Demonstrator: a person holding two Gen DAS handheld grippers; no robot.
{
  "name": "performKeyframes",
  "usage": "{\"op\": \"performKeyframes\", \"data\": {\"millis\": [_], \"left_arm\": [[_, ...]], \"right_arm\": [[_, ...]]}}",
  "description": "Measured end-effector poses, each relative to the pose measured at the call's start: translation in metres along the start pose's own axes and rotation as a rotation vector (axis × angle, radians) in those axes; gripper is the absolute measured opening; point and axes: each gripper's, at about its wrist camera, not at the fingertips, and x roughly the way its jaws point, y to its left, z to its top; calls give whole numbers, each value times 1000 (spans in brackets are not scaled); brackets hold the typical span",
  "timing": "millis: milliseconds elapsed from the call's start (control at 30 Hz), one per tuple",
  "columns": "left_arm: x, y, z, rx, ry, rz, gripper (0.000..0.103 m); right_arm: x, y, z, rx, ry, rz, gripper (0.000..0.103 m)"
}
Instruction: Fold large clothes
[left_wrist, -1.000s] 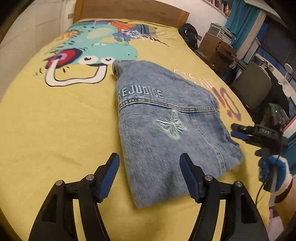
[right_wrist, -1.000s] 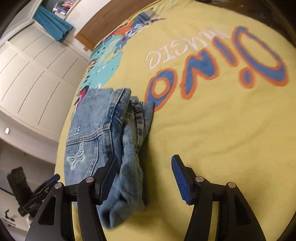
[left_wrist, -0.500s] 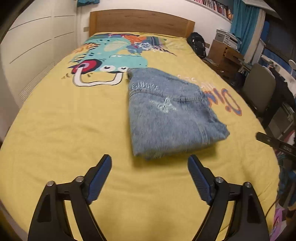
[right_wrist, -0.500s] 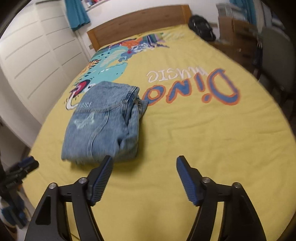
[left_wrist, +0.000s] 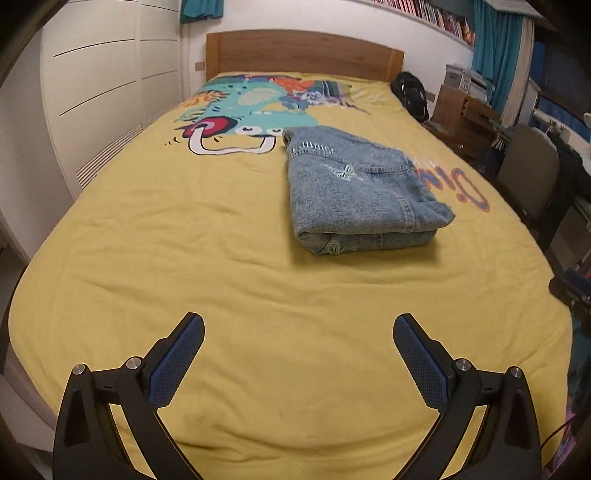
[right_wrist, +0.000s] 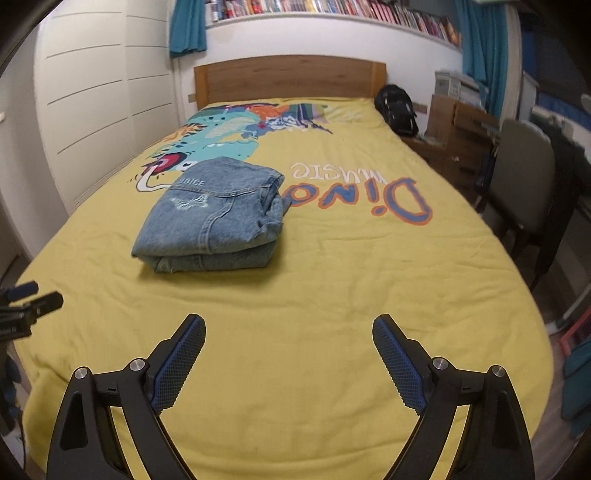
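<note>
Nearest in the left wrist view, the left tongs (left_wrist: 298, 345) hang over the foot edge of the bed (left_wrist: 155, 258) with their blue-padded fingers spread wide apart and nothing between them. In the right wrist view the right tongs (right_wrist: 288, 347) are held the same way above the foot edge, fingers apart and gripping nothing; the left tongs also show at that view's left border, beside the bed's left edge.

Well beyond both pairs, the folded denim garment (left_wrist: 354, 192) lies flat on the yellow bedcover as a compact stack of layers, an embroidered butterfly and stitched lettering on top. It sits about midway along the bed, its far end touching the printed cartoon dinosaur (right_wrist: 221, 144) and its right side just beside the "Dino" lettering (right_wrist: 369, 195).

Farther off stands the wooden headboard (left_wrist: 303, 55), with a black backpack (right_wrist: 397, 109) by the bed's far right corner.
</note>
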Motion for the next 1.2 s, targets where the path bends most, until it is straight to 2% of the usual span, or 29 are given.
{"op": "performKeyframes", "data": {"millis": [267,400,700,1200], "left_arm": [[-24,3,-16,-30,-42,-5,101],[-33,4,-23,-33,-63,22,101],[-41,1,-36,-24,-75,80,101],[-31,-8,-45,-11,-52,75,101]], "right_arm": [[-30,17,-23,-28,-55,-11,93],[-36,21,-27,-37,-73,-15,93],[-36,18,-30,-21,-88,-14,93],[-23,6,-39,22,-58,-18,93]]}}
